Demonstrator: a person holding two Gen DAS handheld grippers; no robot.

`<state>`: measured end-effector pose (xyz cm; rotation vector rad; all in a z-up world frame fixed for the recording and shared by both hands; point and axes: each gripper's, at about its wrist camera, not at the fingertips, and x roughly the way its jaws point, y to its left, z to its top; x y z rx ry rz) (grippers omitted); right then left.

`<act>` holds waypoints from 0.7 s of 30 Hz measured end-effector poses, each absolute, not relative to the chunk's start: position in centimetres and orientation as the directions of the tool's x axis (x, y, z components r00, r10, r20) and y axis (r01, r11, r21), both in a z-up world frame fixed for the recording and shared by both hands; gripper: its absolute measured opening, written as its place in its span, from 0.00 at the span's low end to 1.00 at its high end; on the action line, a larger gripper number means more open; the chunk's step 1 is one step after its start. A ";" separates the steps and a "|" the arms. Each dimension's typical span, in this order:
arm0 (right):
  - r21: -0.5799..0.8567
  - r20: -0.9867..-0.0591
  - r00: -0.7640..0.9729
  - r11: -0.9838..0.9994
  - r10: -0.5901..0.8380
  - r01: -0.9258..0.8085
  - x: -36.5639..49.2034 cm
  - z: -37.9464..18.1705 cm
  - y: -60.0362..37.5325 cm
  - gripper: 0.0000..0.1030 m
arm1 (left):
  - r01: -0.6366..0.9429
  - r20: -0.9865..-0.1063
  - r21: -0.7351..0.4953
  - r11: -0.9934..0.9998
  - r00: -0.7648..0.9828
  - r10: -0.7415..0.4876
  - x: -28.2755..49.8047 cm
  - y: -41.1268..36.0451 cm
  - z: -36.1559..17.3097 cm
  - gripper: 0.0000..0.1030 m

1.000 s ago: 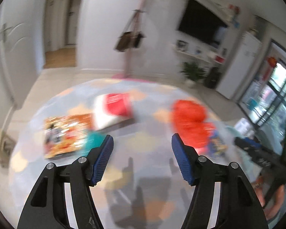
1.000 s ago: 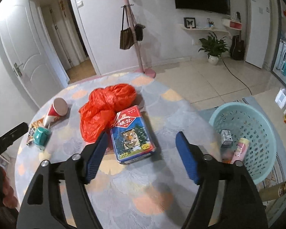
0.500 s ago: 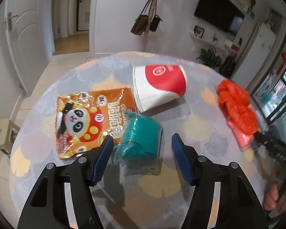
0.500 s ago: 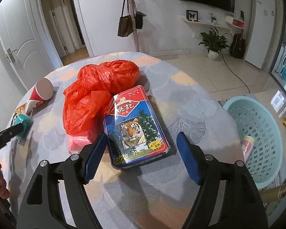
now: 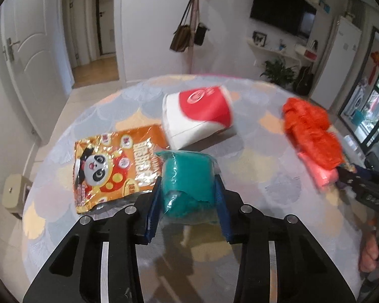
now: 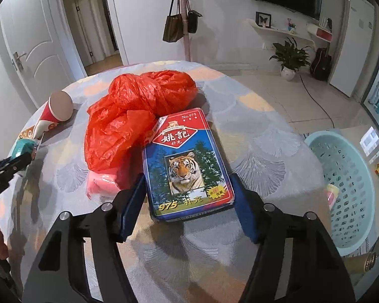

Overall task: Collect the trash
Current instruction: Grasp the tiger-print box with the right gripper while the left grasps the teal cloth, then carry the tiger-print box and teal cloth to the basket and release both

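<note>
Left gripper (image 5: 188, 208) jaws just closed, pinching teal wrapped packet (image 5: 187, 176). Right gripper (image 6: 183, 208) jaws closing around tiger card box (image 6: 185, 162), contact unclear. Basket (image 6: 351, 192) holds few items; paper cup (image 5: 198, 115), panda snack bag (image 5: 113, 169), red plastic bag (image 6: 136, 111) remain on table (image 6: 252, 136).

A round table (image 6: 252, 136) bears a card box (image 6: 187, 166), red bag (image 6: 139, 106), cup (image 5: 199, 113), snack packet (image 5: 111, 169).

The laundry basket (image 6: 346, 197) runs off the right edge of the right wrist view, and the items inside it are too small to name. Left of it, the red plastic bag (image 6: 139, 116) hides most of a pink packet (image 6: 103, 183). In the left wrist view that bag and the paper cup (image 5: 199, 116) are motion-blurred.
</note>
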<state>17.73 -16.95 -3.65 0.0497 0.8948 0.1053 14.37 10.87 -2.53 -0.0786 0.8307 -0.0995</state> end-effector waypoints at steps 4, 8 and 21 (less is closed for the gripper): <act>0.080 -0.746 0.658 0.995 0.100 -0.061 16.9 -2.9 -17.2 0.60 | 0.091 -0.698 -0.136 0.987 0.698 -0.160 13.3 9.8 -0.6 0.36; 0.092 -0.711 0.699 0.996 0.080 -0.020 15.3 -1.6 -18.5 0.60 | 0.142 -0.666 -0.141 0.980 0.719 -0.200 12.1 7.7 1.4 0.36; 0.128 -0.623 0.782 0.984 -0.019 0.126 10.5 2.9 -28.2 0.59 | 0.392 -0.607 -0.136 0.910 0.693 -0.389 11.7 -5.4 4.6 0.36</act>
